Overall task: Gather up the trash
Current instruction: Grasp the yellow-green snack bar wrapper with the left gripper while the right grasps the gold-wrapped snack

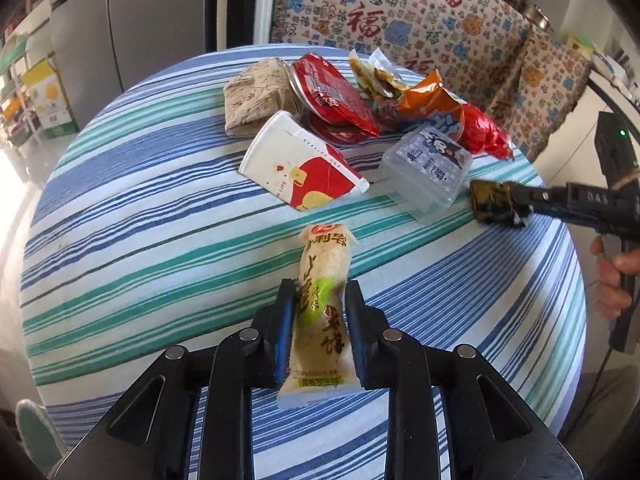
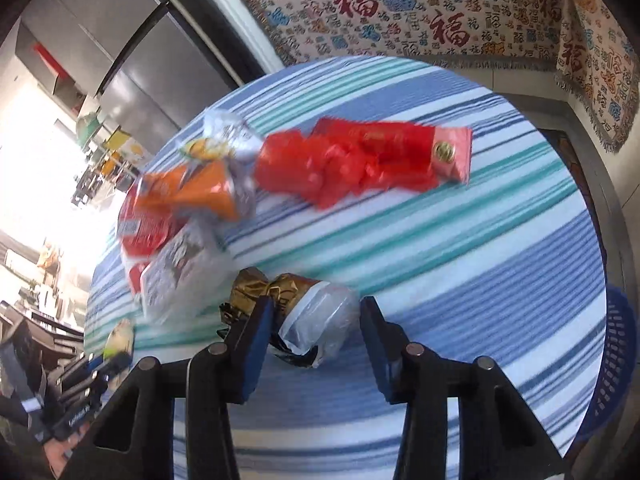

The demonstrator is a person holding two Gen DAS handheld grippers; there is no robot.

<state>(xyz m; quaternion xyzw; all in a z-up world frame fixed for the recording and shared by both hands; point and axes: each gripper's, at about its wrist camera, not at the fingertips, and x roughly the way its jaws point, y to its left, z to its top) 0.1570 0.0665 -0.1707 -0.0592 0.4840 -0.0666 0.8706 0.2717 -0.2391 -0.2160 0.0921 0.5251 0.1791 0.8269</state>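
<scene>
While a rice-cracker packet (image 1: 320,312) is clamped lengthwise in the left hand-held gripper (image 1: 320,312) above the tabletop (image 1: 120,240), a gold wrapper (image 2: 280,300) is straddled by the right hand-held gripper (image 2: 316,316), spread apart for seizing.

Daylight glare blown out at left; right wrist view motion-blurred; strong fisheye bending, dark corners.
</scene>
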